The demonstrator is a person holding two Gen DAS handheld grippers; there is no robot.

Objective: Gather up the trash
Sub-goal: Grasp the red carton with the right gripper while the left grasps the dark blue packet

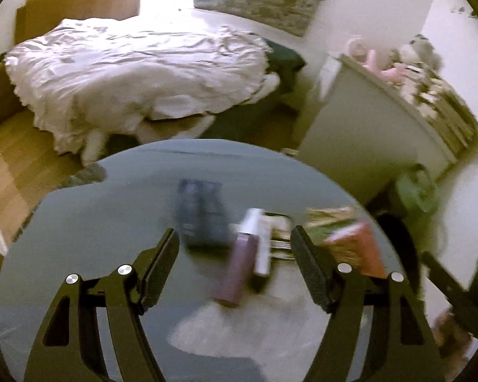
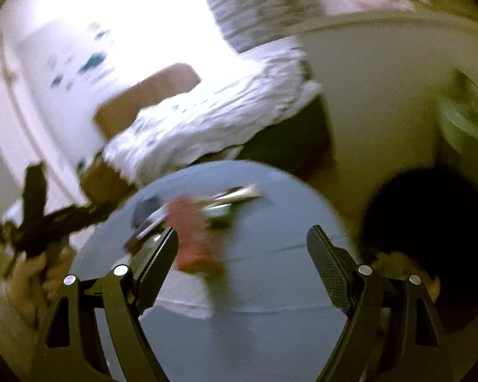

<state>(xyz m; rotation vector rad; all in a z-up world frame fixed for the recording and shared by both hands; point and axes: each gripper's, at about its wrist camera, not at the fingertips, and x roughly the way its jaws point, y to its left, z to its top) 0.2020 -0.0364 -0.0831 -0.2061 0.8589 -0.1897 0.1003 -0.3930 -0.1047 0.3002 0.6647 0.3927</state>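
Observation:
A round grey table (image 1: 95, 222) holds blurred litter: a dark blue wrapper (image 1: 200, 216), a purple box (image 1: 239, 267), a white packet (image 1: 261, 245) and a red-pink packet (image 1: 357, 248). My left gripper (image 1: 235, 254) is open and empty, just above the purple box and white packet. In the right wrist view the same table (image 2: 286, 254) shows the red packet (image 2: 194, 238) and white packets (image 2: 235, 195). My right gripper (image 2: 242, 254) is open and empty over the table, right of the red packet. The left gripper (image 2: 47, 219) shows at the left there.
A bed with a white duvet (image 1: 137, 76) lies behind the table. A white dresser (image 1: 366, 127) with toys stands at the right. A dark round bin (image 2: 430, 216) sits right of the table. A green bag (image 1: 417, 187) lies by the dresser.

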